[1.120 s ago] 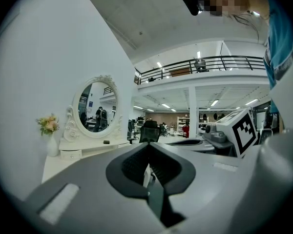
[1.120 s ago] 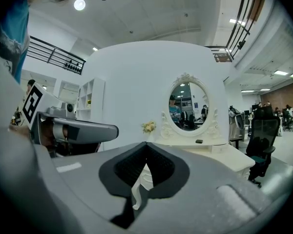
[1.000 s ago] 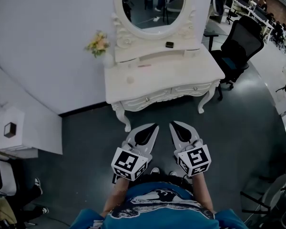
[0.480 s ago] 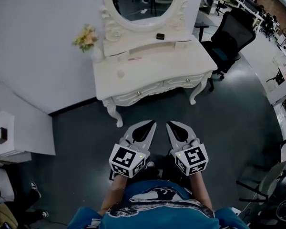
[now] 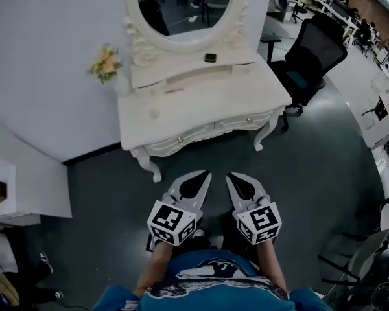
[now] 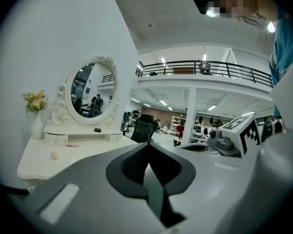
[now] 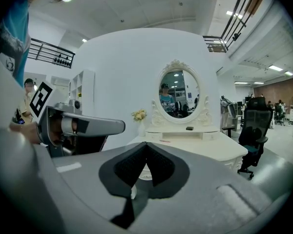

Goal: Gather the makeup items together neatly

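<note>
As the left hand-held gripper (image 5: pixel 196 175) and right hand-held gripper (image 5: pixel 238 177) hung closed and empty, short of the surface (image 5: pixel 214 105), gathering hadn't begun (makeup items (image 5: pixel 174 90) lay apart).

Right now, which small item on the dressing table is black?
The black item on the shelf under the mirror; the thin pink item and the pale round item lie lower, on the tabletop.

Dressing table (image 5: pixel 201 105) nearer, shifted left, left gripper (image 5: pixel 203 173) and right gripper (image 5: pixel 231 175) slightly lower
</note>
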### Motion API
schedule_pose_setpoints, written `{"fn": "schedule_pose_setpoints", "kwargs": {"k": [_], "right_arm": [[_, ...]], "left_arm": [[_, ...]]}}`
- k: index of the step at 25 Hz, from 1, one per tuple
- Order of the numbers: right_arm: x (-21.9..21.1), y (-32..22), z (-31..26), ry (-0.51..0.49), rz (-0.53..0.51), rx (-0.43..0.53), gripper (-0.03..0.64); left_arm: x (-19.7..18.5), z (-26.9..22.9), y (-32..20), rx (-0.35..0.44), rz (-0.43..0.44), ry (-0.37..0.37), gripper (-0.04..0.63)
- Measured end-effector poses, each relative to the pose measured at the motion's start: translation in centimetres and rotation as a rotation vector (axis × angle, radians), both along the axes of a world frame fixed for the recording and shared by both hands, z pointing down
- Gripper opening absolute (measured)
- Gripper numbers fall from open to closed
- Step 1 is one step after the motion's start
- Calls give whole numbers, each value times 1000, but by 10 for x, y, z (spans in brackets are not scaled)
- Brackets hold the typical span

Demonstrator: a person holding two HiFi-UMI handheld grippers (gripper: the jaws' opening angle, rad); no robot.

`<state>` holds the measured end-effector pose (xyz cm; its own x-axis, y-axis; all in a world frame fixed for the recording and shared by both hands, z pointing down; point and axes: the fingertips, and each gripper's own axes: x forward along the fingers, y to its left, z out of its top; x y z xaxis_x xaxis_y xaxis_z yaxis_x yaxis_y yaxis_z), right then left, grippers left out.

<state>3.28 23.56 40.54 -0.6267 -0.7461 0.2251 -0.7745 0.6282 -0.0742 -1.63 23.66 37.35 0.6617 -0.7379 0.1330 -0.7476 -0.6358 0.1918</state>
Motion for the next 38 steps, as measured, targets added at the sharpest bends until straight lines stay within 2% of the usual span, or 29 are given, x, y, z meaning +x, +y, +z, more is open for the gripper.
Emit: {"fn": "schedule_pose_setpoints", "kwargs": {"k": [4,10,16,22,29,38], "right_arm": [[30,-33,3,-14,-26,0,2],[99,-98,-4,7,-60,18,2],[150,-154,-4,-8,-101,11,2],[172,-184,-1,-39,-165,2,2],[184,-196,13,-50,-218,-14,2],[167,-193,23,-75,-286,-51,2]], "left_arm": [[29,3,-34,-7,-24,-14,15],[100,-7,-91,1,-46,3,15],[156,-5,-136,-5,-71,-21,15],[177,-5,-164,-10,-141,-42,15],[192,5,-168,-33,-189,-71,15],[178,10,-157,-58,-265,-95,15]]}}
